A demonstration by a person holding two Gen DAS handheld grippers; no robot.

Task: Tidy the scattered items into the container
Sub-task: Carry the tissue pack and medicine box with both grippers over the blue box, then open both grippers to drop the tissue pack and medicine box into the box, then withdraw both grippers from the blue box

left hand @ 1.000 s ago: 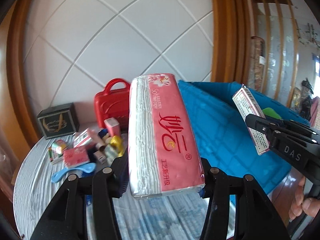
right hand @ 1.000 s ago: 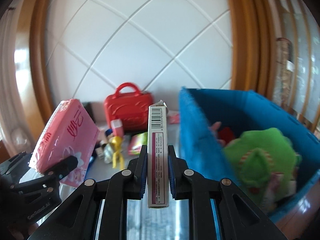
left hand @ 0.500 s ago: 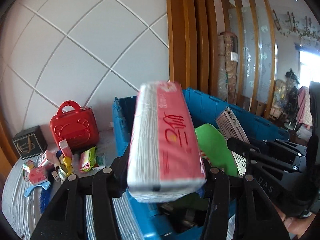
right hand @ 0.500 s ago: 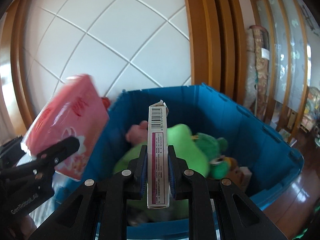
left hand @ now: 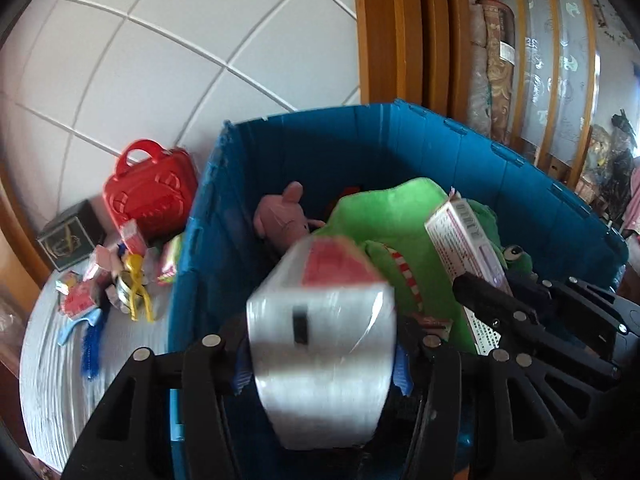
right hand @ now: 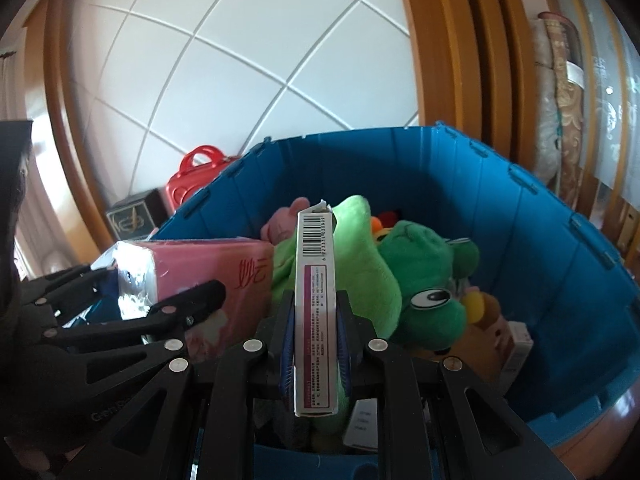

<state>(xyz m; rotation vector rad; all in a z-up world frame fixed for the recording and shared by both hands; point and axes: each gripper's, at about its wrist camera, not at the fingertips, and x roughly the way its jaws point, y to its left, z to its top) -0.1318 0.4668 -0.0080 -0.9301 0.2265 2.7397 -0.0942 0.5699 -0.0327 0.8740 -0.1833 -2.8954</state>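
My left hand-held gripper (left hand: pixel 320 356), jaws just widening, releases the tissue pack (left hand: pixel 324 320) end-down over the blue bin (left hand: pixel 400 152); my right hand-held gripper (right hand: pixel 314 344) clamps the slim box (right hand: pixel 314 304) upright beside it.

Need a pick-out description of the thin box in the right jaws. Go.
Start at the big blue bin full of plush toys. Above its near edge, the right gripper holds a thin white box upright, edge-on, in front of the green frog plush. A barcode at its top and a magenta stripe down the side distinguish it from the fat pink tissue pack beside it.
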